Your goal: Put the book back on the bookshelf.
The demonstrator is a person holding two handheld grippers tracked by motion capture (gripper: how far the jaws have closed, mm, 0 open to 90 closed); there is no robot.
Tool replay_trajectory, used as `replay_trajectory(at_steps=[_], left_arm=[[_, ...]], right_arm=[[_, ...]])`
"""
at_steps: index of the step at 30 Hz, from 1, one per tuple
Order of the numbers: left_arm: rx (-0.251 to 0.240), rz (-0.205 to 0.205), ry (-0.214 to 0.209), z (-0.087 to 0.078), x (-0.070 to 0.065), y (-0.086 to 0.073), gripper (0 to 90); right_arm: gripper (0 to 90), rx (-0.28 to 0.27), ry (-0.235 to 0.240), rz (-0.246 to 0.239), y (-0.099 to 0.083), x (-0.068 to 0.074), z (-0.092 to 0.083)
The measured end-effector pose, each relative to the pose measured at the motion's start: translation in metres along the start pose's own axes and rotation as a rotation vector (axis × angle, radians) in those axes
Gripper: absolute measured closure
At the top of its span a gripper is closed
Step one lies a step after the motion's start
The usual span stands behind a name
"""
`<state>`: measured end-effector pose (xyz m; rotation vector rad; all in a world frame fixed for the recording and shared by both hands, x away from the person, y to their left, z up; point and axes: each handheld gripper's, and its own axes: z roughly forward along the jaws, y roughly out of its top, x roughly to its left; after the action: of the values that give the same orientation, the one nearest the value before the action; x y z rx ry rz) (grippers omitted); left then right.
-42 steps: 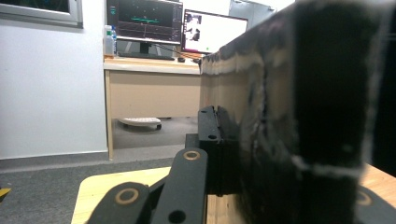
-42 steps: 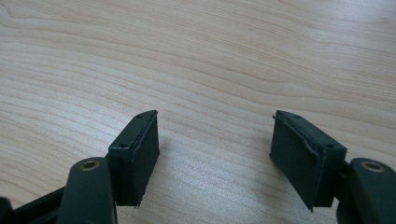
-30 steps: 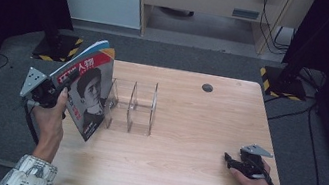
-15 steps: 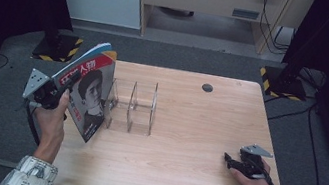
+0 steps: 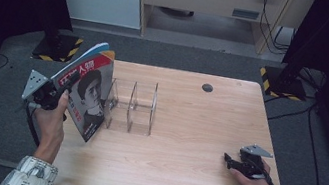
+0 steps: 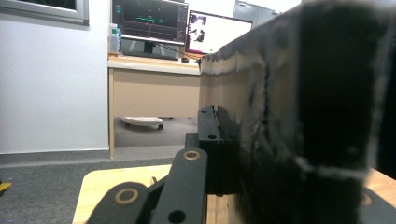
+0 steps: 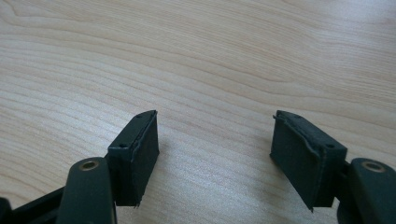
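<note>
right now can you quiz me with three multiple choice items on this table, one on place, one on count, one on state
1. Where is the clear rack?
A. right of the magazine
B. by the right tongs
C. on the floor

2. How many slots does the rack have?
A. one
B. two
C. five

3. The left tongs are:
A. open over the table
B. shut on the magazine
C. lying flat

Answers: 1 A, the rack stands just beside the magazine; 2 B, three dividers make two slots; 3 B, they clamp its edge.
</note>
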<state>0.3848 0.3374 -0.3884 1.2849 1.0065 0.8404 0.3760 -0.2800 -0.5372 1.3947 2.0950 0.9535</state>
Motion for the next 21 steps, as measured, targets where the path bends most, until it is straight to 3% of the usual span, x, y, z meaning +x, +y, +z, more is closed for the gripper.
replay_trajectory(at_steps=[15,21], left_arm=[[0.004,-0.016,0.022,-0.0034,0.0049,-0.0037,85.6],[0.029,-0.015,0.014,-0.0051,0.003,-0.0059,83.6]], right_arm=[[31.7,0.001,0.001,0.001,-0.0003,0.0009,-0.0003],[31.5,0.0,0.003,0.001,-0.0004,0.0013,-0.0004]])
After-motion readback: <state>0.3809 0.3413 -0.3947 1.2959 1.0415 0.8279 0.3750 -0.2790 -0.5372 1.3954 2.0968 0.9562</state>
